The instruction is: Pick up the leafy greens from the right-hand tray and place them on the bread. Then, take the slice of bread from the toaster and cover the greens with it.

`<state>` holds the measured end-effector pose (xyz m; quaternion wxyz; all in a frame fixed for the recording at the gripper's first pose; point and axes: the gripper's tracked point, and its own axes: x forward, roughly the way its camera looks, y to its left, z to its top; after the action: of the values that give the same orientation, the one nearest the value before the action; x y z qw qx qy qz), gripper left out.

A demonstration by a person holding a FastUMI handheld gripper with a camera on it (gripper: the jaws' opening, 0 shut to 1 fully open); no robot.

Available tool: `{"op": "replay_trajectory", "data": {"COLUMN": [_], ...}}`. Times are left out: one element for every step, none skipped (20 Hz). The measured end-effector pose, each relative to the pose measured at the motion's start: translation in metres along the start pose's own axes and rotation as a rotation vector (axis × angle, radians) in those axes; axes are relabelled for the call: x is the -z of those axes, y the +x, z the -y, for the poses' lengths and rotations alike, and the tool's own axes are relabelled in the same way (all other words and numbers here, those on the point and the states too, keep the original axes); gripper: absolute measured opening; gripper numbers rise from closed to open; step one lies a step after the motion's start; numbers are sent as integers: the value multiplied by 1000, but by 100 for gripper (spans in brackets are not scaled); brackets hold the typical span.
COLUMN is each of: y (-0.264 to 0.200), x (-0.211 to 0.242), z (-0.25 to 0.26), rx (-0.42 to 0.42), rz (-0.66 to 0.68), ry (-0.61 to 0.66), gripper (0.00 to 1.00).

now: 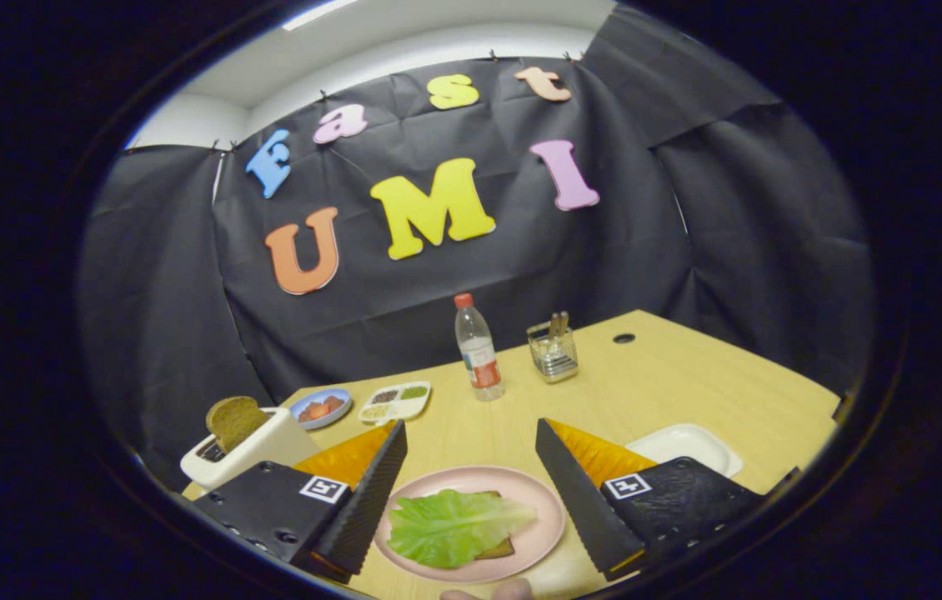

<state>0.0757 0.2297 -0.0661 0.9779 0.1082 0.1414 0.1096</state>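
A green lettuce leaf [450, 525] lies on a brown slice of bread [498, 548] on the pink plate [542, 517], which sits between my fingers. My gripper [471, 450] is open above the plate with nothing in it. Left of the left finger stands a white toaster [248, 456] with a brown bread slice [234, 421] sticking up out of its slot. Just beyond the right finger lies a white tray [688, 444].
At the back of the wooden table [688, 383] stand a water bottle [478, 350] with a red cap and a clear holder [553, 350] with utensils. A small blue dish [320, 407] and a white divided dish [394, 402] lie behind the toaster.
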Motion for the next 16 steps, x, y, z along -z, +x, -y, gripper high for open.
{"op": "replay_trajectory", "data": {"y": [-3, -6, -9, -11, -12, -12, -13, -11, -11, -9, -7, -5, -3, -2, 2, 7], "x": [-4, -8, -12, -16, -17, -19, -19, -18, -13, -8, -3, 3, 9, 14, 21, 27], "z": [-12, -24, -38, -53, -69, -85, -101, -117, -136, -158, -175, -191, -204, -217, -227, -235], "rx": [-1, -4, -12, -21, -29, -33, -40, -43, -59, -84, -101, -114, -120, -126, -132, -131], "rz": [13, 20, 28, 37, 45, 51, 56, 53, 46, 40, 34, 29, 25, 21, 13, 5], "ry": [-20, -35, -44, -53, -62, -74, -86, -98, -106, -108, -110, -112, -110, -112, -122, -132], "gripper": [95, 96, 96, 95, 95, 95, 95, 95, 96, 96, 95, 96, 96, 96, 96, 96]}}
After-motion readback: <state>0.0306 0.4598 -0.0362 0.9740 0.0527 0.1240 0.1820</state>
